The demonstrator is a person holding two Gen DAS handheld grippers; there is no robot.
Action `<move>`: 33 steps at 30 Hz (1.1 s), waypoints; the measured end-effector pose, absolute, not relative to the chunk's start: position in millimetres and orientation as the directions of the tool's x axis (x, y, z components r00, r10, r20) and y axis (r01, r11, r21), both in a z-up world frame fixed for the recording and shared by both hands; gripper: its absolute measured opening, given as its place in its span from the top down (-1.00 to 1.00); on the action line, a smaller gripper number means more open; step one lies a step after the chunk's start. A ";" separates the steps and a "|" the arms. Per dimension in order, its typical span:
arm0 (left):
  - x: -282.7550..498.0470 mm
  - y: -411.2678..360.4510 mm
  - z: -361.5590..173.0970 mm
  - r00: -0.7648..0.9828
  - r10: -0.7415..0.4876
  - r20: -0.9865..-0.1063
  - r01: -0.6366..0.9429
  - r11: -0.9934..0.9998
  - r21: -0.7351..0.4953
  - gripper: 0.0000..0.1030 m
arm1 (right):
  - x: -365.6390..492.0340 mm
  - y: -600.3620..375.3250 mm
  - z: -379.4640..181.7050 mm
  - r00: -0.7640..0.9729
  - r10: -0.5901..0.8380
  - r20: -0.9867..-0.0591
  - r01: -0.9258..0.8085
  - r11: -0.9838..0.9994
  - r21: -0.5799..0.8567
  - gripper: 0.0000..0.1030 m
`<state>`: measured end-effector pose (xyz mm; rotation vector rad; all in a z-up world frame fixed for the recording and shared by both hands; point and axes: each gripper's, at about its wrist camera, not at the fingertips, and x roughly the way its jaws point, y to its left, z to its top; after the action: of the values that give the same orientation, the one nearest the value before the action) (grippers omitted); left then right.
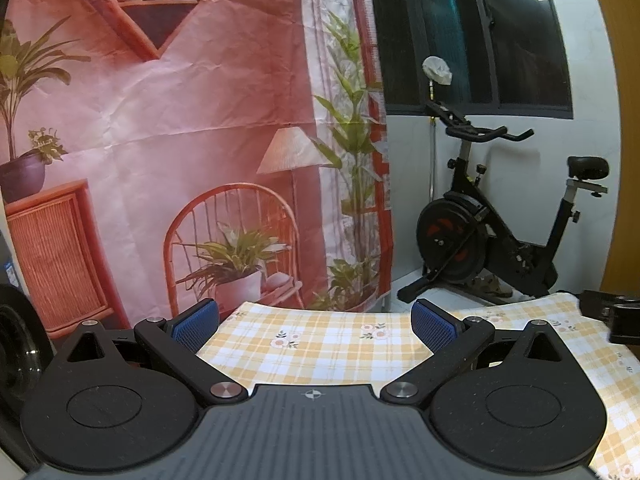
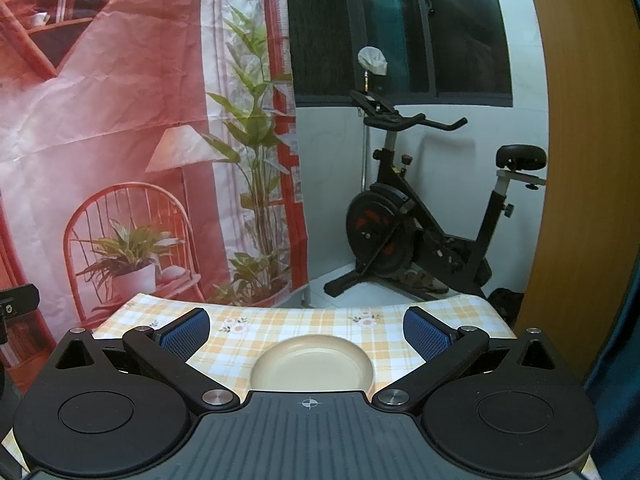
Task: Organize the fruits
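No fruit shows in either view. My left gripper (image 1: 314, 324) is open and empty, held above a table with a yellow checked cloth (image 1: 320, 344). My right gripper (image 2: 306, 332) is open and empty too. A beige empty bowl (image 2: 312, 370) sits on the cloth (image 2: 280, 324) just below and between the right gripper's blue pads (image 2: 424, 336), partly hidden by the gripper body. Part of the right gripper shows at the right edge of the left wrist view (image 1: 624, 320).
A printed backdrop (image 1: 180, 140) hangs behind the table's far edge. A black exercise bike (image 1: 480, 232) stands on the floor at the back right, under a dark window. A wooden door (image 2: 580, 200) is at the far right.
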<state>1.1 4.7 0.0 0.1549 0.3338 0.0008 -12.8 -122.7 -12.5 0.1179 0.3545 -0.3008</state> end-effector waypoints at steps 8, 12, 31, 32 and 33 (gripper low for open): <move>17.6 16.9 -16.8 0.933 0.039 -0.358 0.016 0.989 0.147 -0.99 | -10.1 -137.7 -35.5 0.916 -0.240 -0.320 0.283 0.955 0.094 -0.99; 25.6 24.5 -27.7 0.927 0.030 -0.375 0.016 0.993 0.119 -0.94 | -6.9 -143.8 -53.4 0.918 -0.251 -0.307 0.293 0.951 0.101 -1.00; 56.1 32.3 -89.9 0.866 -0.094 -0.492 0.132 0.990 0.043 -0.66 | 23.4 -142.9 -132.7 0.909 -0.182 -0.375 0.208 0.978 0.030 -0.99; 57.5 32.9 -92.9 0.861 -0.100 -0.498 0.137 0.990 0.036 -0.65 | 24.5 -140.5 -134.3 0.909 -0.182 -0.376 0.204 0.979 0.019 -0.99; 58.7 33.2 -95.3 0.856 -0.109 -0.505 0.142 0.989 0.028 -0.61 | 25.4 -138.7 -135.3 0.908 -0.183 -0.378 0.201 0.979 0.009 -0.99</move>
<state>58.7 33.2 -95.3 0.0647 0.5266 -0.1318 25.4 -138.7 -135.3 0.0486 0.3851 -0.1985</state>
